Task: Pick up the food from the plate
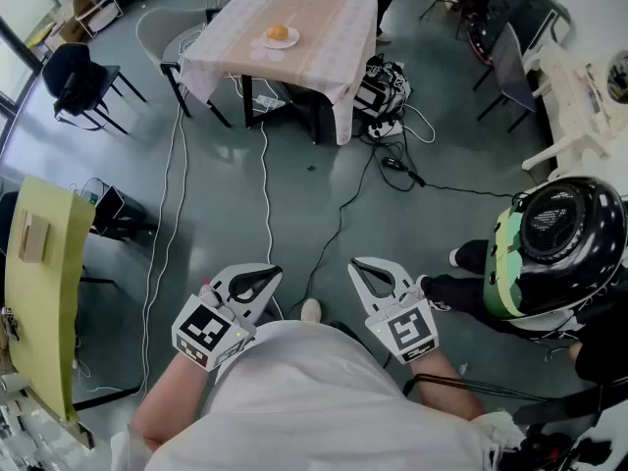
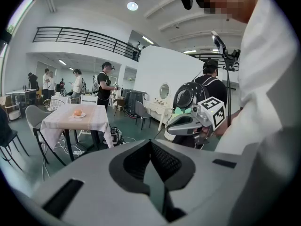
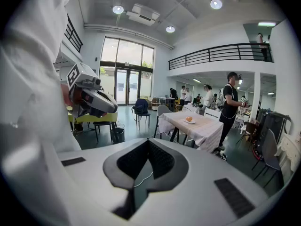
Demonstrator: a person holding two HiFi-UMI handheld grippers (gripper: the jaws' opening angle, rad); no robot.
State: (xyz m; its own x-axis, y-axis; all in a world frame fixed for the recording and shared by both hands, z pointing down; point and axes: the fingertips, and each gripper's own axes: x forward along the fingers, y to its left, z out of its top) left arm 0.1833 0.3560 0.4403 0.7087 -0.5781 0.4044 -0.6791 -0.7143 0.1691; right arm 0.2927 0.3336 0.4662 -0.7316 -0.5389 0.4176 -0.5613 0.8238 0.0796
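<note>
The food (image 1: 278, 33), a small round orange-coloured piece, is sitting on a white plate (image 1: 287, 41) in the upper middle of the head view. The plate is resting on a table (image 1: 329, 23) that is wearing a pale cloth, somewhat left of the tabletop's middle. The piece is looking roundish from every view, so it is showing no long axis that would set how the tongs should turn.

Both grippers are hanging at the bottom of the head view, close to the person's body and well apart from the table, with open grey floor and trailing cables (image 1: 265, 189) lying between. The left gripper (image 1: 267, 277) is showing its jaws pressed together with nothing between them, and the right gripper (image 1: 363, 267) is likewise closed on nothing. Each is pointing forward and a little downward, toward the table.

The food is lying straight up the frame from the tongs, nearly above the left gripper and up and to the left of the right one. In the left gripper view it is appearing at the left, in the right gripper view to the right of centre. The left hand is probably sitting slightly nearer, though the difference is looking small. No pick is under way yet; the person is likely needing to walk to the table and part a pair of jaws first.
</note>
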